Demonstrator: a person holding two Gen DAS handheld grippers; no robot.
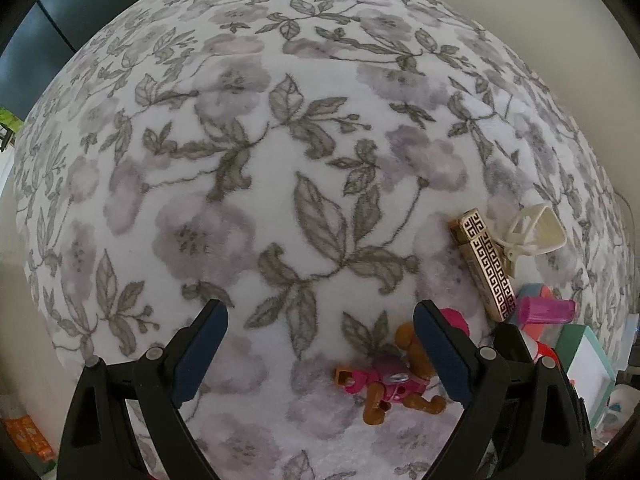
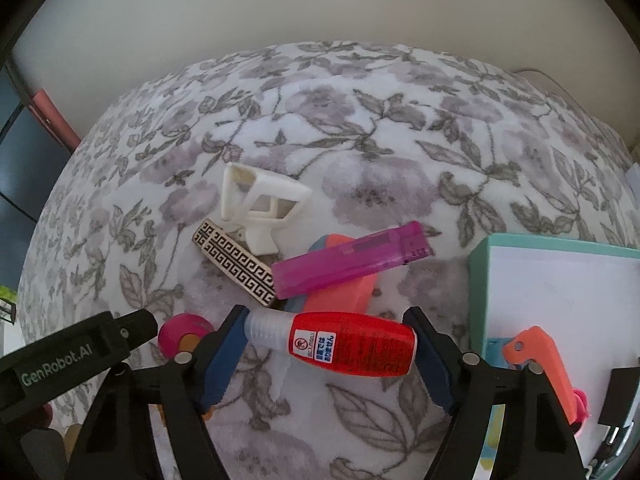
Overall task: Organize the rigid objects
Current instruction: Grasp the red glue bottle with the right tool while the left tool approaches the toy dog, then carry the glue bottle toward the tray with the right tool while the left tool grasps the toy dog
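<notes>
My right gripper (image 2: 326, 316) is shut on a red bottle (image 2: 352, 344) with a clear cap, held lengthwise, cap against the left pad and base against the right. Just beyond it a purple lighter (image 2: 352, 260) lies across an orange and blue case (image 2: 340, 296). A gold key-pattern bar (image 2: 236, 264) and a cream hair clip (image 2: 260, 204) rest further left. My left gripper (image 1: 320, 312) hangs open, pointing down at the floral blanket (image 1: 280, 160). A brown and pink toy figure (image 1: 392, 384) lies by its right finger, partly hidden behind it.
A teal box (image 2: 480, 280) with a white inside stands at the right and holds an orange plastic piece (image 2: 536, 356). The left gripper's black body (image 2: 80, 352) reaches in at the lower left of the right wrist view. A pale wall rises behind the blanket.
</notes>
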